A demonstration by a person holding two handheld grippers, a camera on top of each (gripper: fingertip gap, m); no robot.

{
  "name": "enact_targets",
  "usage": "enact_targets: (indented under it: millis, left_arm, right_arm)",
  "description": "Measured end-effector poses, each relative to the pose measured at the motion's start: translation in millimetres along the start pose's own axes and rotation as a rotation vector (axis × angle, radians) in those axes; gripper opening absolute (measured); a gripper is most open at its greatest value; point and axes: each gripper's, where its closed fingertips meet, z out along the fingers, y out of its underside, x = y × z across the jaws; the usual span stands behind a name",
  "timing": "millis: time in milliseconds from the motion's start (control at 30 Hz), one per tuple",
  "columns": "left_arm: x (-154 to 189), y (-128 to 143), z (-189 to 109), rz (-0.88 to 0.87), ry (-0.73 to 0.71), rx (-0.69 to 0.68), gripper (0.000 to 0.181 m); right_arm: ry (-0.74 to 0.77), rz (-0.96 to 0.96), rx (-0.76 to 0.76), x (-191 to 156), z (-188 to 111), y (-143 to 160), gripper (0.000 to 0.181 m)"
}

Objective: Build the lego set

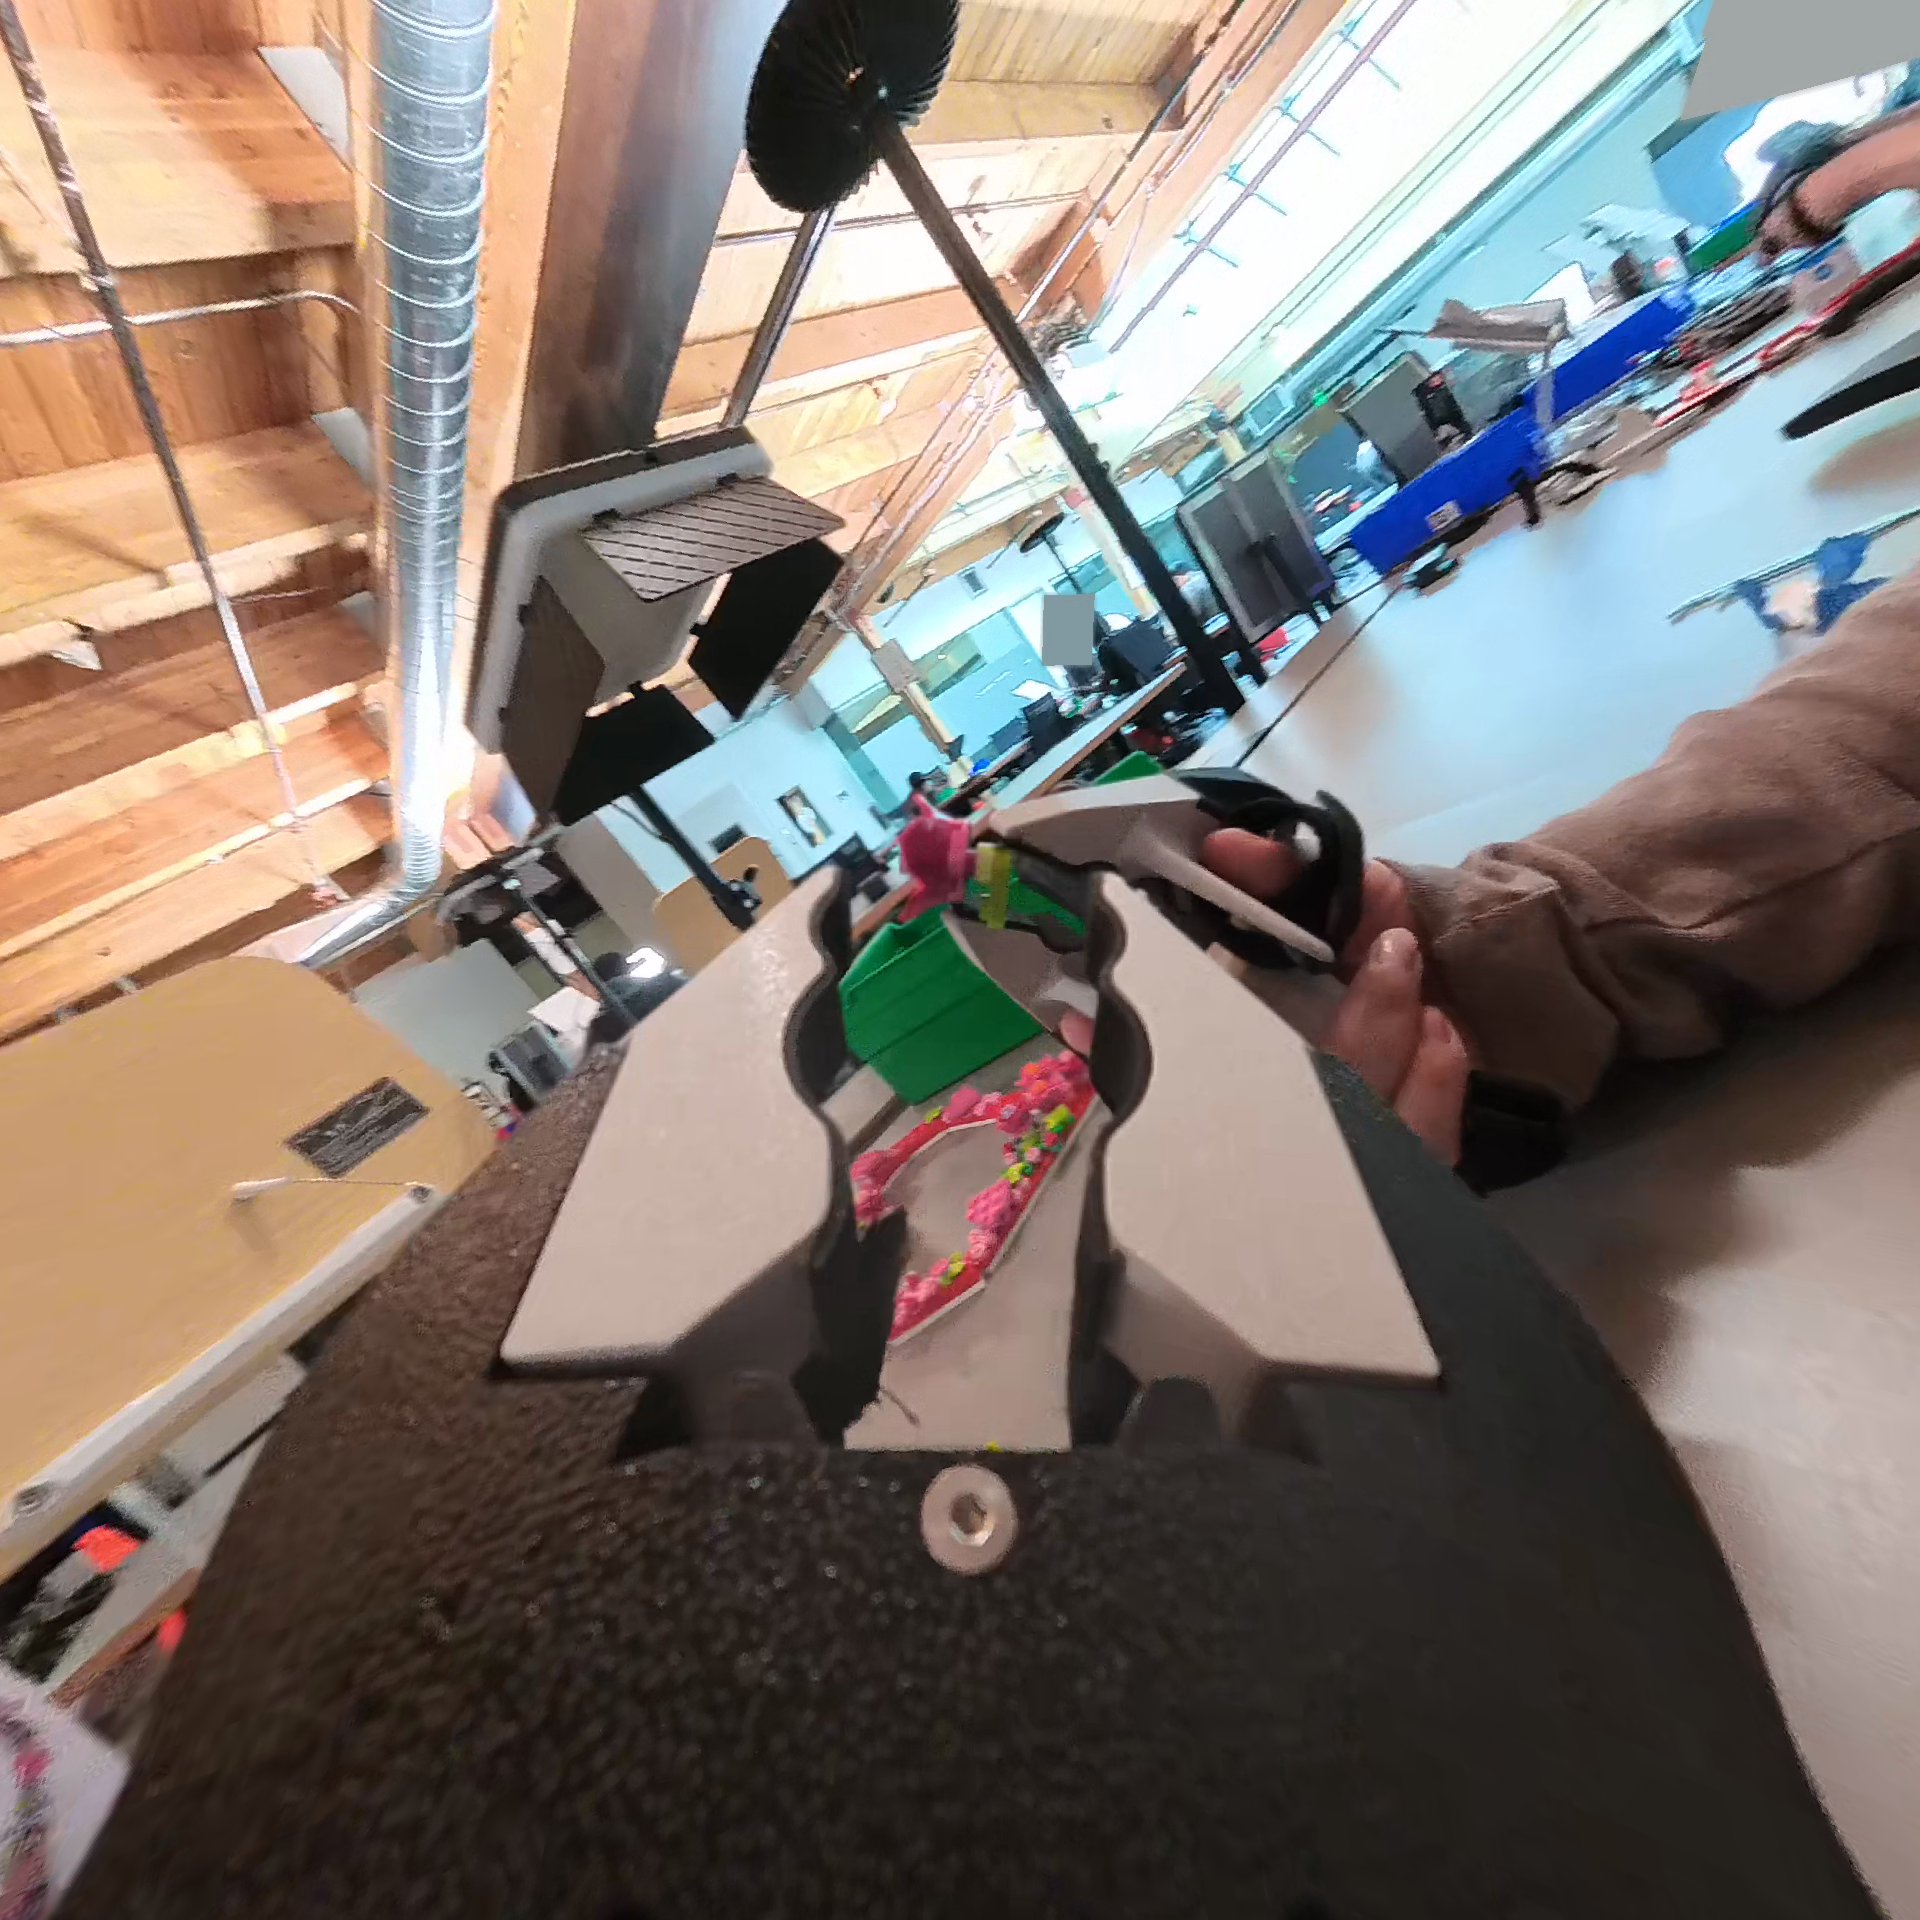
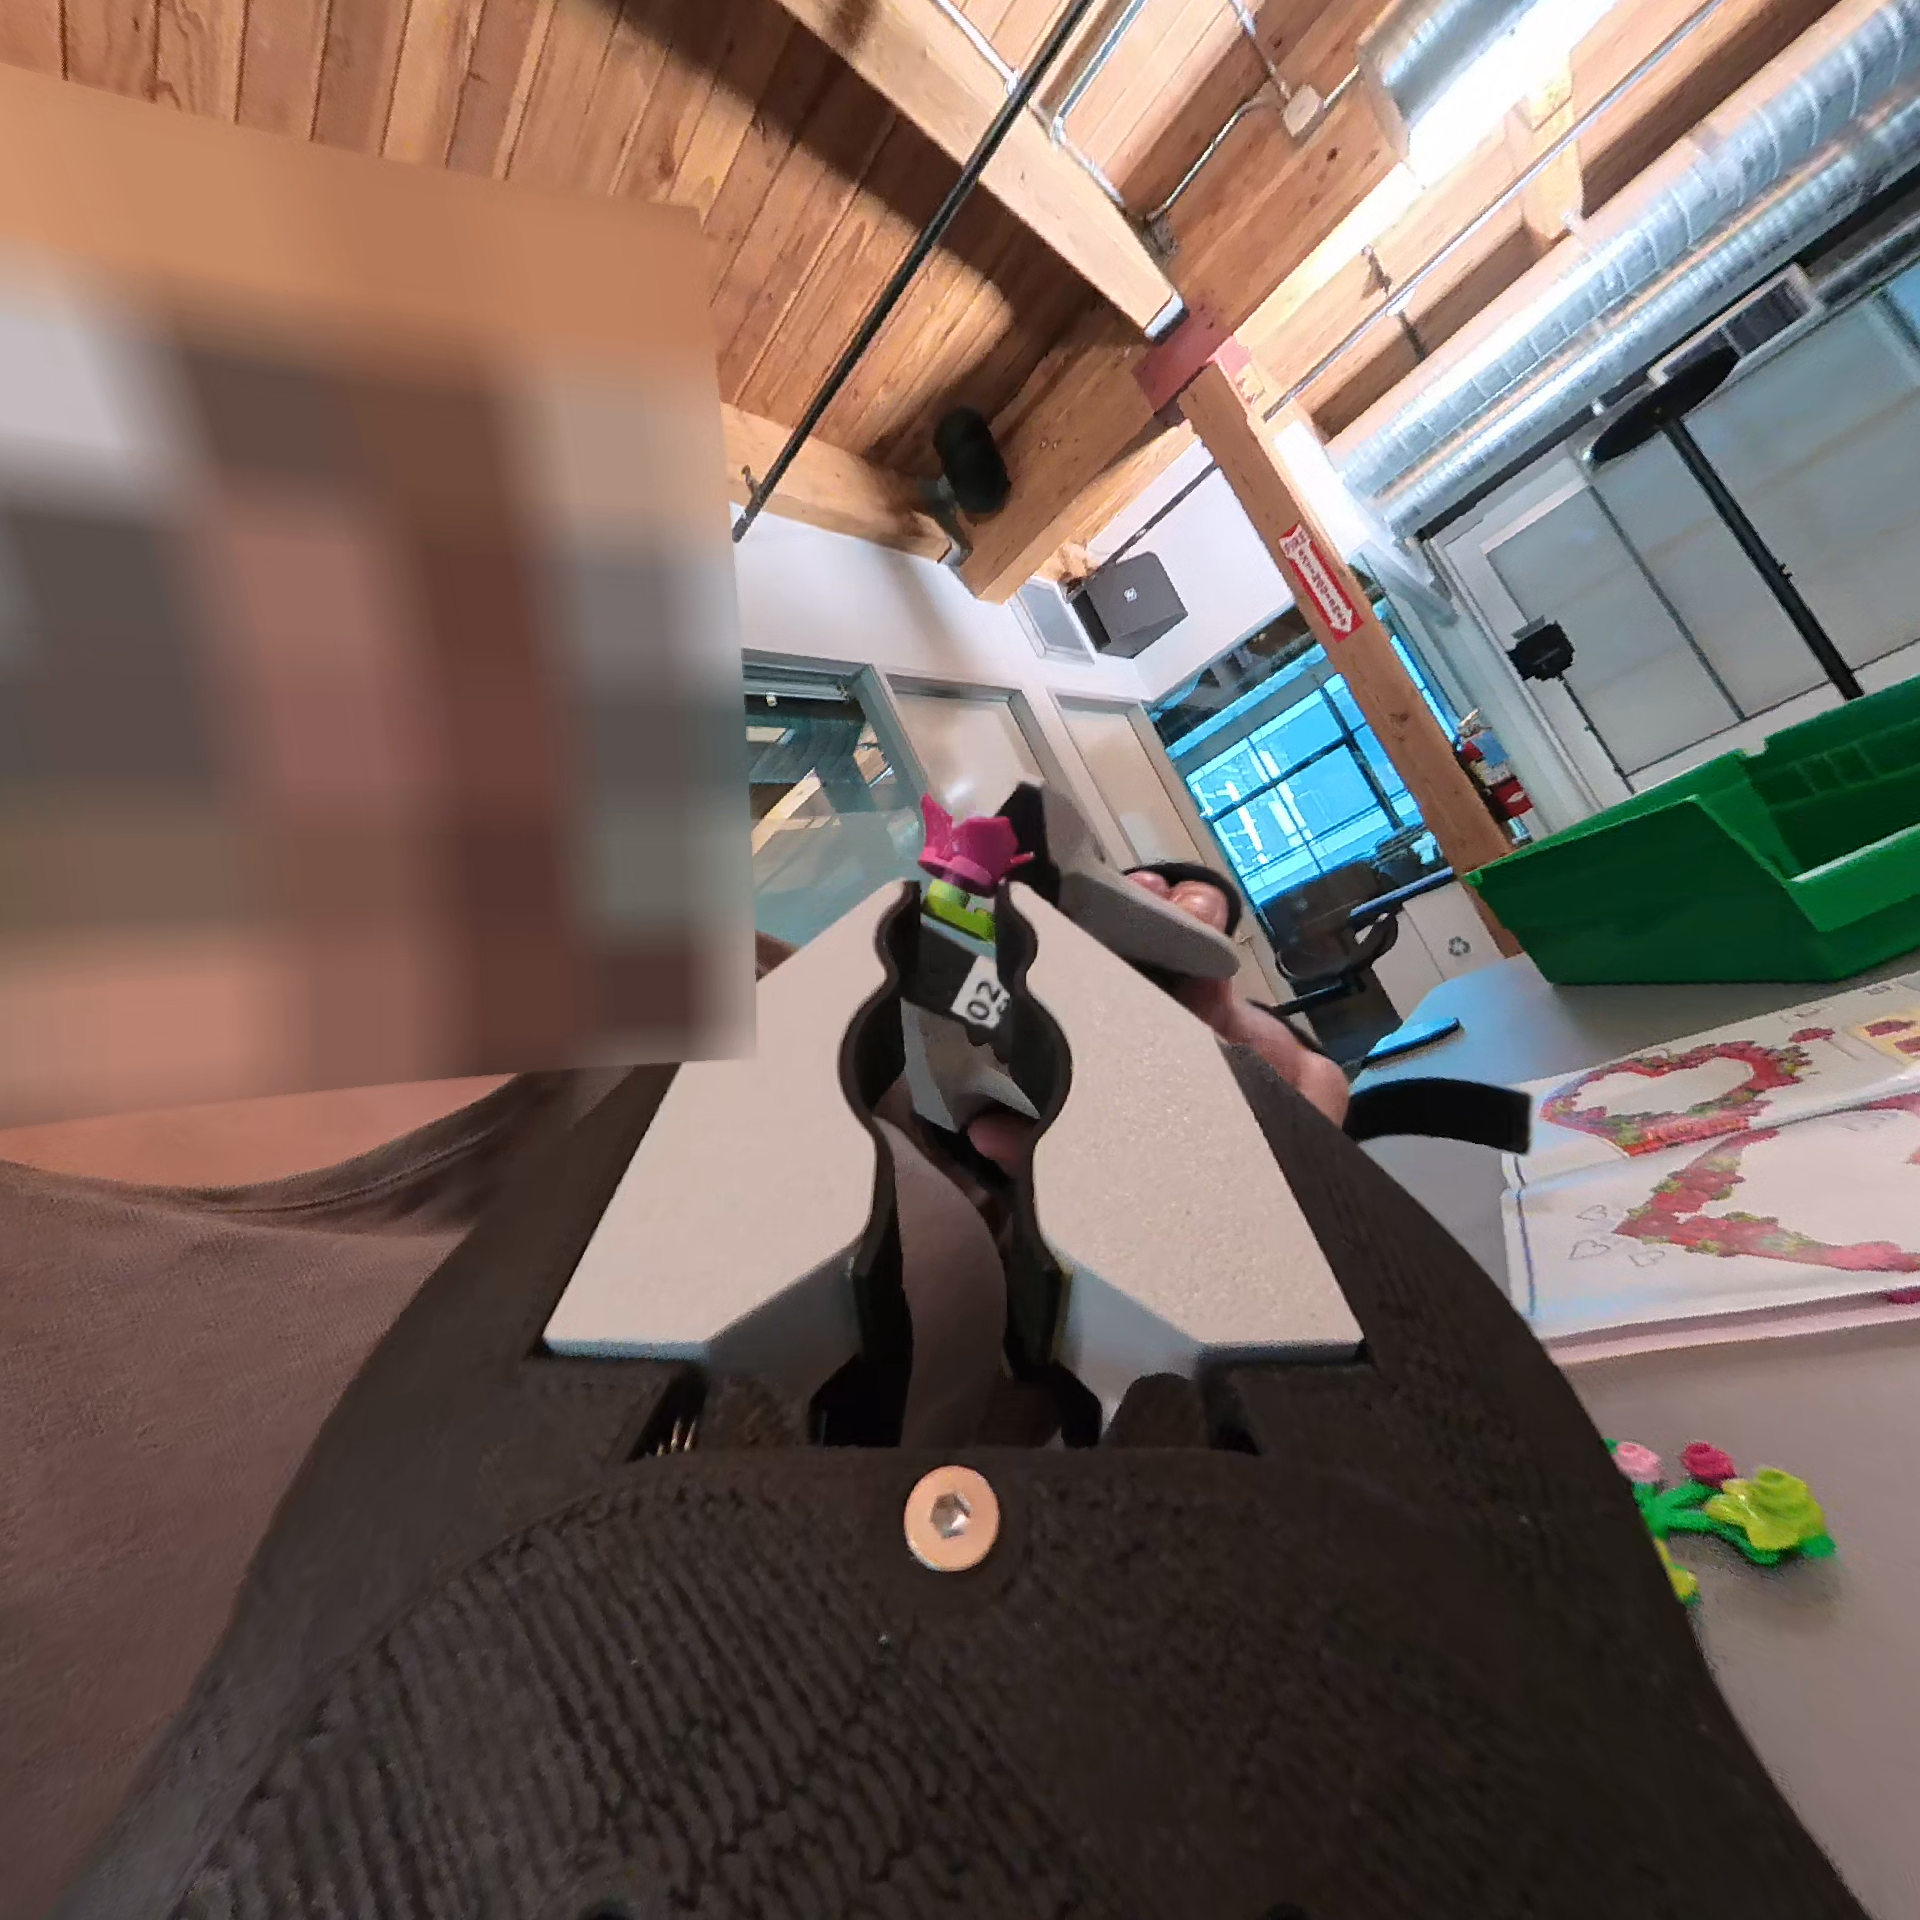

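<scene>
The left gripper [image 1: 966, 904] and the right gripper [image 2: 951, 899] are meeting tip to tip above the table [image 1: 1714, 1299], both pinching one small flower piece [image 2: 966, 847], magenta bloom over lime stem. The pink heart frame [image 1: 977, 1174] is lying beside the green bin [image 1: 914, 997].

The left tool [image 1: 971, 935] has matt grey plastic fingers [image 1: 717, 1122] on a rough, grainy black body. Glossy green plastic bin [image 2: 1704, 883], smooth pale surface [image 1: 1714, 1351]. Ceiling of bare wood [image 1: 156, 312], with a ribbed metal duct [image 1: 431, 312].
</scene>
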Motion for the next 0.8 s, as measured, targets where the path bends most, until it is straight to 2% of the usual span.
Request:
enact_targets:
  millis: [33, 233, 300, 367, 400, 467, 600, 800]
  left_arm:
    - [2.0, -0.9, -0.1, -0.011, 0.025, 0.009, 0.042]
    - [4.9, -1.0, -0.8, 0.058, 0.042, 0.012, 0.029]
    - [6.1, 0.0, -1.2, 0.076, 0.045, 0.011, 0.019]
    - [4.9, 4.2, -1.0, 0.095, 0.044, -0.013, 0.019]
    - [2.5, 8.9, -0.7, 0.103, 0.039, -0.041, 0.019]
    - [-6.4, 23.2, -0.8, 0.148, 0.009, -0.123, 0.019]
    - [-14.9, 65.7, -1.9, 0.335, -0.003, -0.364, 0.019]
    - [0.9, 89.2, -2.6, 0.541, 0.064, -0.474, 0.019]
  right_arm:
    - [-0.011, 0.011, -0.006, -1.6, 0.3, 0.9, 0.012]
    - [-0.023, 0.051, -0.077, -2.6, 0.7, 11.2, 0.011]
    - [-0.019, 0.054, -0.084, -1.7, 0.4, 12.1, 0.011]
    - [0.007, 0.043, -0.087, 2.2, -0.8, 12.0, 0.012]
    - [0.050, 0.025, -0.085, 8.2, -1.8, 10.2, 0.014]
    - [0.228, -0.063, -0.082, 31.1, -8.1, 2.4, 0.030]
    - [0.562, -0.259, -0.348, 67.1, -29.1, 15.9, 0.035]
    - [0.700, -0.363, -0.461, 81.5, -38.0, 22.4, 0.028]
